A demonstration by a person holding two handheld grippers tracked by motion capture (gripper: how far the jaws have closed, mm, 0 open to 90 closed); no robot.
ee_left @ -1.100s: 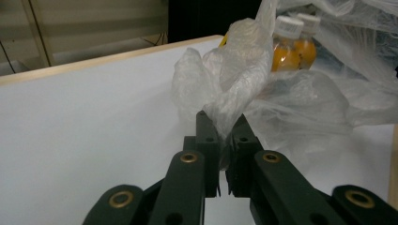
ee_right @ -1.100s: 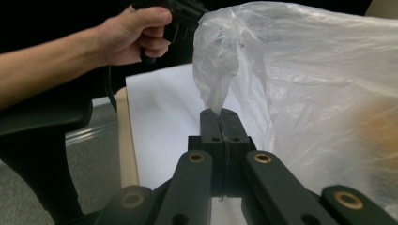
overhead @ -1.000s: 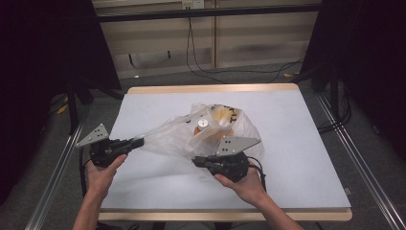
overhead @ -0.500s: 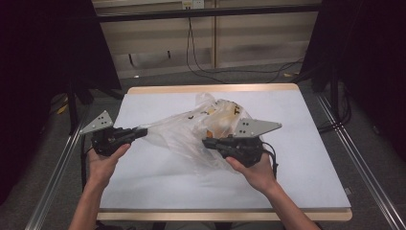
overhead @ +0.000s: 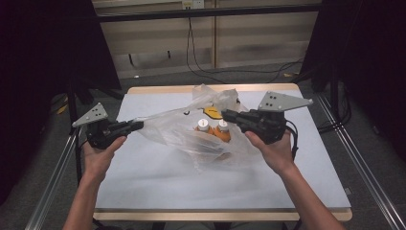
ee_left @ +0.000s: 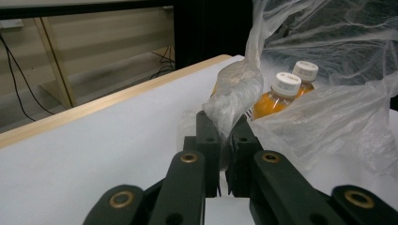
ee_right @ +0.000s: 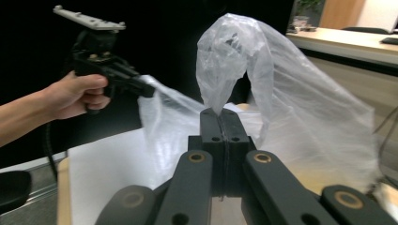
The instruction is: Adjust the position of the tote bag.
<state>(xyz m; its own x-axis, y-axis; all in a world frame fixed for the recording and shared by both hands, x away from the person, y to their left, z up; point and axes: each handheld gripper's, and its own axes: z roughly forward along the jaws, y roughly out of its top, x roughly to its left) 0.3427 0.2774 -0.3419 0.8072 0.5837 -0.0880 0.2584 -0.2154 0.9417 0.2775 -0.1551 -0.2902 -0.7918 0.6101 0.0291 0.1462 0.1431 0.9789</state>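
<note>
You hold the plastic bag [overhead: 191, 132] pinched in both claws, left gripper [overhead: 136, 126] and right gripper [overhead: 225, 114]; next, lift evenly so the bottles [overhead: 213, 130] hanging between them stay upright.

A white-topped table [overhead: 143, 187] with a pale wooden edge stands on a grey carpeted floor [overhead: 158, 79]. Metal frame rails [overhead: 50, 184] run along both of its sides. Beyond the far edge is a low wall of light wooden panels [overhead: 153, 40], with black cables [overhead: 206, 67] hanging down it and trailing over the floor. Dark curtains, or perhaps dark screens, close in left and right. The light is even and dim.
</note>
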